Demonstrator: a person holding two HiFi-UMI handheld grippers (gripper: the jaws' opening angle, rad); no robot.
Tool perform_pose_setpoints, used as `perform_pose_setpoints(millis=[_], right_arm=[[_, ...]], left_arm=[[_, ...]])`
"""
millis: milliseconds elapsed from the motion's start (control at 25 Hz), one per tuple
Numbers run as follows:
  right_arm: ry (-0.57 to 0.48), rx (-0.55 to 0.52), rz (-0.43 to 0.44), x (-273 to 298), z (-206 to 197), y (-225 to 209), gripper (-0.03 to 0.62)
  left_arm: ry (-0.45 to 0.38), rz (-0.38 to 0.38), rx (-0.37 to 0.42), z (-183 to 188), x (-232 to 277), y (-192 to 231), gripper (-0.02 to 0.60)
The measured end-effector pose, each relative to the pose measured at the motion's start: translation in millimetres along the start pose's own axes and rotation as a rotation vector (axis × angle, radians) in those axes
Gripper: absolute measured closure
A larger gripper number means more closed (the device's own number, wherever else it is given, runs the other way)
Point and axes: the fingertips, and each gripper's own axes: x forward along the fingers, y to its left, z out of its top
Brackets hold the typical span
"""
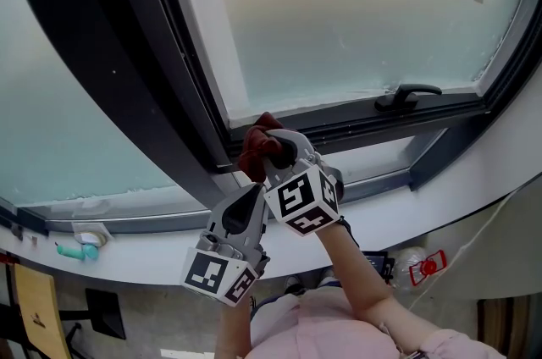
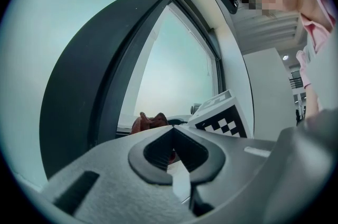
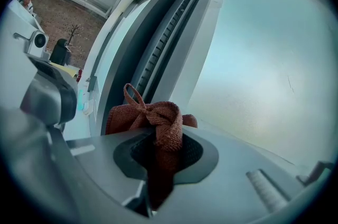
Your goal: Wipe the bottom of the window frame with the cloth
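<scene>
To the right of the right gripper [image 1: 275, 152], the dark bottom rail [image 1: 364, 127] of the window frame runs on unobstructed as far as a black lever handle [image 1: 407, 96]. To its left, a broad dark upright post [image 1: 127, 69] closes the corner. The white curved sill [image 1: 423, 209] lies below it.

The rust-red woven cloth [image 1: 258, 141] is bunched into a wad with a small loop sticking up. It is pinched between the right gripper's [image 3: 166, 146] jaws, its folds [image 3: 158, 117] spilling over their tips and pressed into the rail's left corner.

The left gripper [image 1: 252, 195] hangs just below and left of the right one. Its [image 2: 173, 136] jaws are together with nothing between them, and the cloth [image 2: 148, 122] lies beyond its tips.
</scene>
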Motion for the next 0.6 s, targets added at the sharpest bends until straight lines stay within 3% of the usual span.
perform_pose_setpoints(millis=[600], right_arm=[[0.005, 0.020, -0.025, -9, -9, -16, 0.536]], left_arm=[[0.002, -0.035, 0.000, -1, 14, -11, 0.584]])
